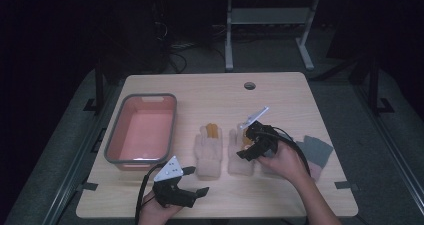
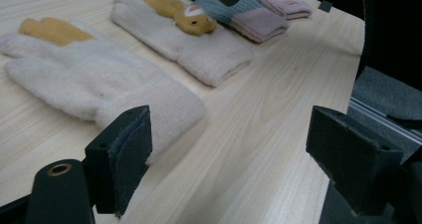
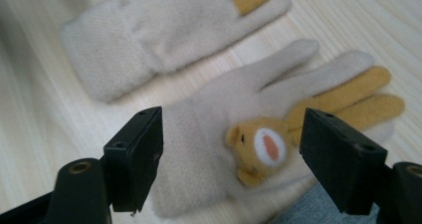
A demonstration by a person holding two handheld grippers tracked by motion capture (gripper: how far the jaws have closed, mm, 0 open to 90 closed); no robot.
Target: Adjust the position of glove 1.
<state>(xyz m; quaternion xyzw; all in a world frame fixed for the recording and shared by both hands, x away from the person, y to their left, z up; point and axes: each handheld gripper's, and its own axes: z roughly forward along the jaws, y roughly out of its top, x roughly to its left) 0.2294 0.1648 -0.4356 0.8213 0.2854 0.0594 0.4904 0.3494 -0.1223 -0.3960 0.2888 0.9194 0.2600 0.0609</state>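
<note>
So far nothing is held: 2 cream gloves are left lying at the table's centre, the pink bin at 9 o'clock is unfilled, and the right gripper is poised wide over 1 glove, with the left gripper kept wide at 6 o'clock.

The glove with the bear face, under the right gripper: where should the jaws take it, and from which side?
Probably at the palm of the bear-face glove, just behind the raised bear. It lies flat on the table, so come straight down from above, as the open right gripper is lined up, and pinch up a fold across its width.
</note>
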